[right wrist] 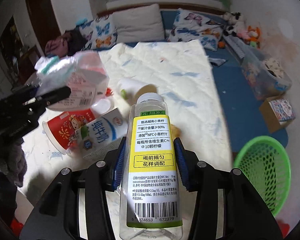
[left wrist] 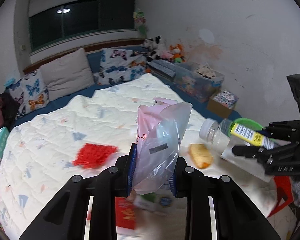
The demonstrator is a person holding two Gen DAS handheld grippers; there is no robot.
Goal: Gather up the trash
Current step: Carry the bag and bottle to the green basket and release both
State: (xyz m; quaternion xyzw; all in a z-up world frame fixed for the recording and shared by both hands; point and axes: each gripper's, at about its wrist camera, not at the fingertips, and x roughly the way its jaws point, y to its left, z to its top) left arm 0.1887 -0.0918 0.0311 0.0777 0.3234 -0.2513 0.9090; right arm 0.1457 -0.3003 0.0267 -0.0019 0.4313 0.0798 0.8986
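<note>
My left gripper (left wrist: 152,166) is shut on a crumpled pink and clear plastic bag (left wrist: 160,140), held above the quilt; it also shows in the right wrist view (right wrist: 76,80). My right gripper (right wrist: 150,160) is shut on an empty clear juice bottle with a yellow label (right wrist: 152,160), also seen at right in the left wrist view (left wrist: 230,134). A green mesh basket (right wrist: 264,172) stands to the right of the bed. On the quilt lie a red paper cup (right wrist: 64,130), a milk carton (right wrist: 104,134), a white cup (right wrist: 130,86) and a piece of bread (left wrist: 201,156).
A cream quilt (left wrist: 70,120) covers the bed. Butterfly pillows (left wrist: 120,68), plush toys (left wrist: 164,50), a clear storage box (left wrist: 198,80) and a cardboard box (left wrist: 222,102) line the back and right wall. A red wrapper (left wrist: 94,154) lies on the quilt.
</note>
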